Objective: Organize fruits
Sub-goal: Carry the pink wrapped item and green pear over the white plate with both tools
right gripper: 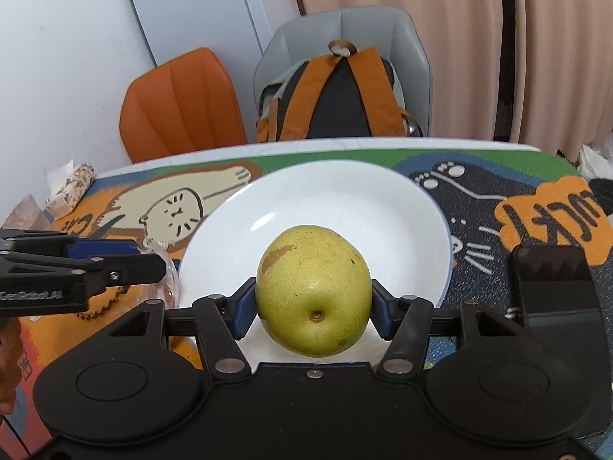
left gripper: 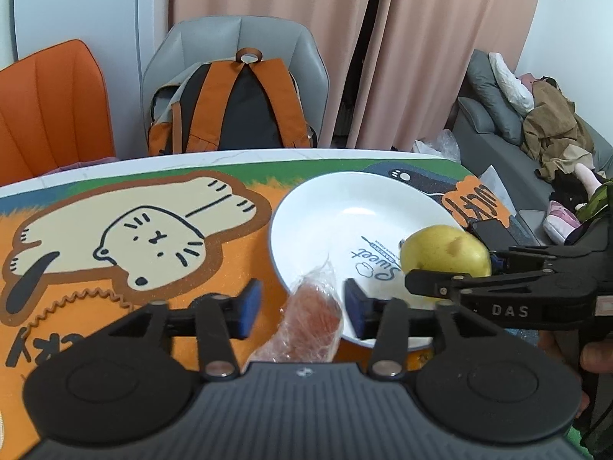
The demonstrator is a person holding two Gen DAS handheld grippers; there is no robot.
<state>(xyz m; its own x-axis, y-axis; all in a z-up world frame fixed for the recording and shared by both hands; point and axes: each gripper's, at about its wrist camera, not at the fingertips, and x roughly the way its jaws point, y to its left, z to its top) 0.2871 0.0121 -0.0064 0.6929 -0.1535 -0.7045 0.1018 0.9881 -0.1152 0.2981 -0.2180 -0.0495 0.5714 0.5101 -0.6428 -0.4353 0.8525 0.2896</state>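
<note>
While the right claw holds the yellow-green pear clenched between its blue pads, the fruit hangs just above the near part of the white plate on the cat-print mat covering the table. The left claw stands released around a reddish fruit in clear plastic wrap, its pads off the wrap, right at the plate's near rim. The step in hand looks like placing: next the pear wants lowering onto the plate before release, and the wrapped fruit needs regripping.
</note>
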